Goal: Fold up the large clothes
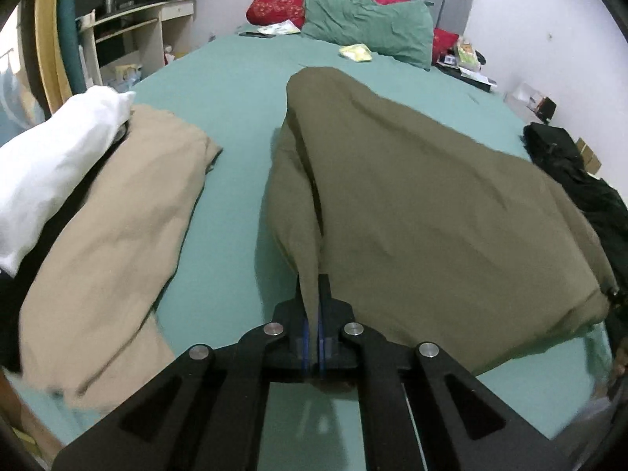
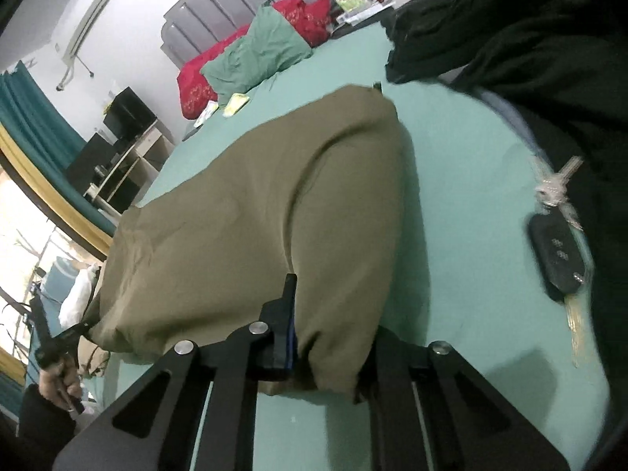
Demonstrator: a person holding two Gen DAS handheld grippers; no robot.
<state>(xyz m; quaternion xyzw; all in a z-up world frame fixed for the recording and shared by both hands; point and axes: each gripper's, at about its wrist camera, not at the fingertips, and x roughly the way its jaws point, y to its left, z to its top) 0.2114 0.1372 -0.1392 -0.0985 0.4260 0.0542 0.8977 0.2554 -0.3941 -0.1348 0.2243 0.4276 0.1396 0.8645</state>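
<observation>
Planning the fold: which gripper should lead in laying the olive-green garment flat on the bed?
Probably left: the left gripper pinches a thin olive-green garment edge over bare green bedsheet; the right gripper sits near a black car key.

Bed (image 1: 219, 78); olive garment (image 1: 412, 204), probably trousers.

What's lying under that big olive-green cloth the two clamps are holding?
Around the olive-green cloth only the teal bedsheet shows, and it seems to continue beneath. The raised cloth hides whatever else may be under it.
</observation>
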